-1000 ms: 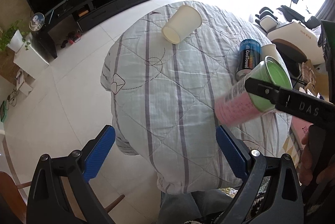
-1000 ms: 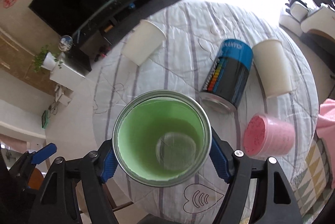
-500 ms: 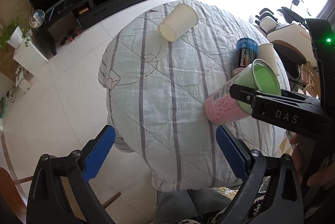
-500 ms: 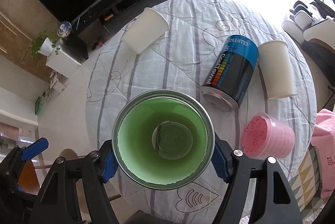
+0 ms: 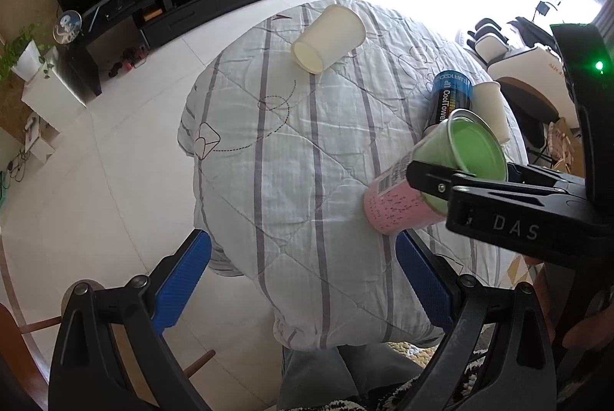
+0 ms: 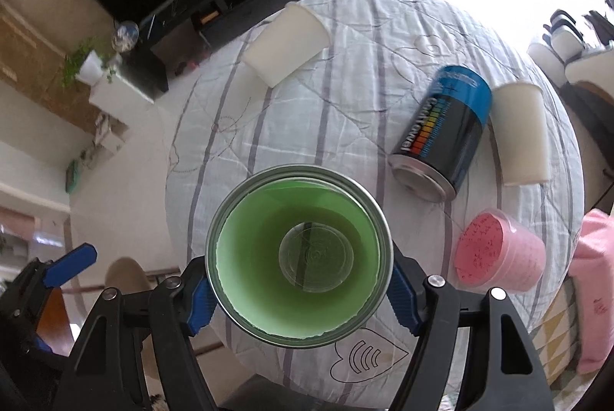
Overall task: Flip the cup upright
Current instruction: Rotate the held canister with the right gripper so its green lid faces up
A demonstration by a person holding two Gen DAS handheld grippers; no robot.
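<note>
The round table under a striped quilted cloth (image 6: 345,96) now fills more of the right wrist view. The right gripper (image 6: 299,280) still pinches the green-lined metal-rimmed cup (image 6: 299,253), its mouth facing the camera, lifted over the table's 6 o'clock edge. The left gripper (image 5: 303,276) stays spread, holding nothing, at 7 o'clock.
</note>
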